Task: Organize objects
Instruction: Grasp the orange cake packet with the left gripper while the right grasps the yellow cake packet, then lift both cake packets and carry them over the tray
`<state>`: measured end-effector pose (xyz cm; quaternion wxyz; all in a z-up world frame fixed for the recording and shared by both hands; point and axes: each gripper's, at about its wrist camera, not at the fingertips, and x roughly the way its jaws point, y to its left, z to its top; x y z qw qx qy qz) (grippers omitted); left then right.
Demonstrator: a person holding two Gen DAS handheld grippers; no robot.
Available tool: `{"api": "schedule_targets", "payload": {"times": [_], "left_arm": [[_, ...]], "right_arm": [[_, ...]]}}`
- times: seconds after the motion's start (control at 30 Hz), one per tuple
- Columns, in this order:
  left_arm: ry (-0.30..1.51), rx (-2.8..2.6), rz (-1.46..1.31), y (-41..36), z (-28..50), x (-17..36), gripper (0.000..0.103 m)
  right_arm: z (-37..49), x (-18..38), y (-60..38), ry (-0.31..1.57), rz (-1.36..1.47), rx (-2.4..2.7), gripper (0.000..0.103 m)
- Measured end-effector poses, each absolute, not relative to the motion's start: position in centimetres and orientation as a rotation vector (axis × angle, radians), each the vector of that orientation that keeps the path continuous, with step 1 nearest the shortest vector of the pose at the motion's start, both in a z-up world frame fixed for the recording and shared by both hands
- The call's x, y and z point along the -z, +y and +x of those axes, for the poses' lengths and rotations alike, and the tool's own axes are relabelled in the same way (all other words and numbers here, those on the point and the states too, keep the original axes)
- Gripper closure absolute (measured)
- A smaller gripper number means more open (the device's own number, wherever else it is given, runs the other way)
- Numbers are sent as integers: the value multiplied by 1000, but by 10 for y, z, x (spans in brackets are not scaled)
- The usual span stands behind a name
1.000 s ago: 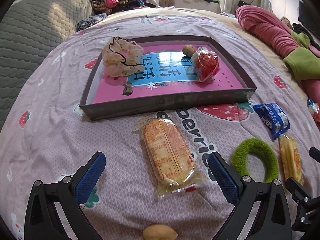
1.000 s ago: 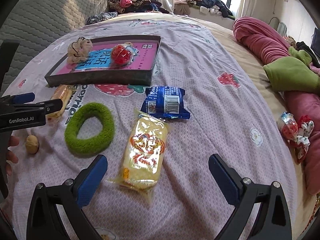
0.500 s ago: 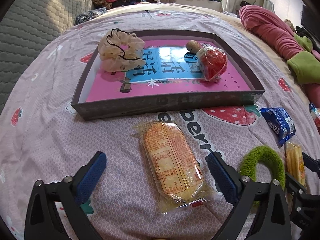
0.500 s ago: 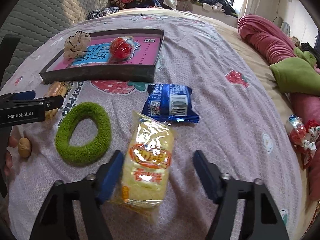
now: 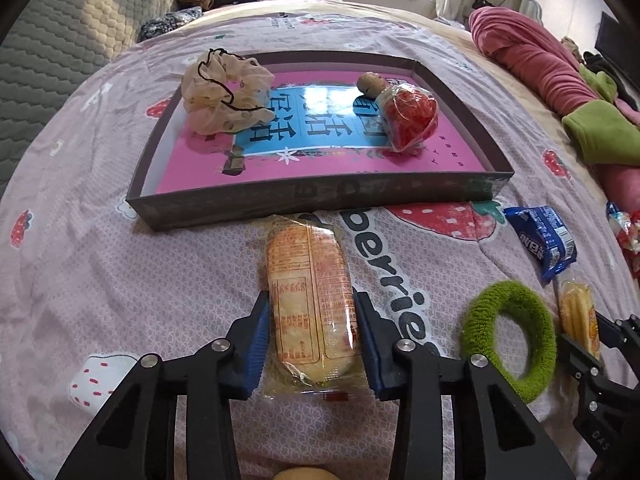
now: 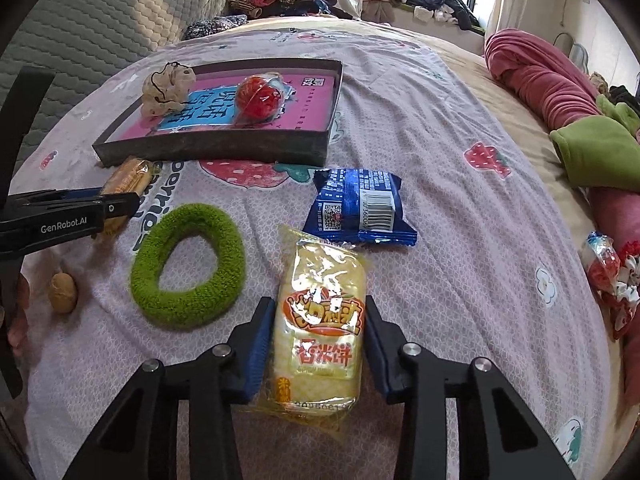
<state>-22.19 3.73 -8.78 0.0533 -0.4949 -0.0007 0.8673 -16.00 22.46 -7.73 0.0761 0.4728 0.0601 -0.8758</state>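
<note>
Orange cracker pack (image 5: 310,300) clamped in left gripper (image 5: 311,340), yellow pack (image 6: 320,332) in right gripper (image 6: 318,344)

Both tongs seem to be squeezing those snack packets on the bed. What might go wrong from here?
1. The left tongs have just closed on the orange cracker packet; its slick wrapper may slip, or the crackers crack.
2. The right tongs have just closed on the yellow rice cracker packet, low on it, so it may droop.
3. The green scrunchie lies close beside and could snag.
</note>
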Motion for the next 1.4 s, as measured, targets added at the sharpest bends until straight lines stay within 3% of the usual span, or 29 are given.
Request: {"api": "schedule_targets", "payload": {"times": [0.67, 1.4], "left_arm": [[13, -2664, -1459, 34, -198, 65, 63], [-9, -2762, -1281, 16, -189, -26, 63]], "right_arm": [[-140, 49, 222, 144, 1349, 2639, 61], [-147, -35, 192, 177, 1147, 2676, 61]]}}
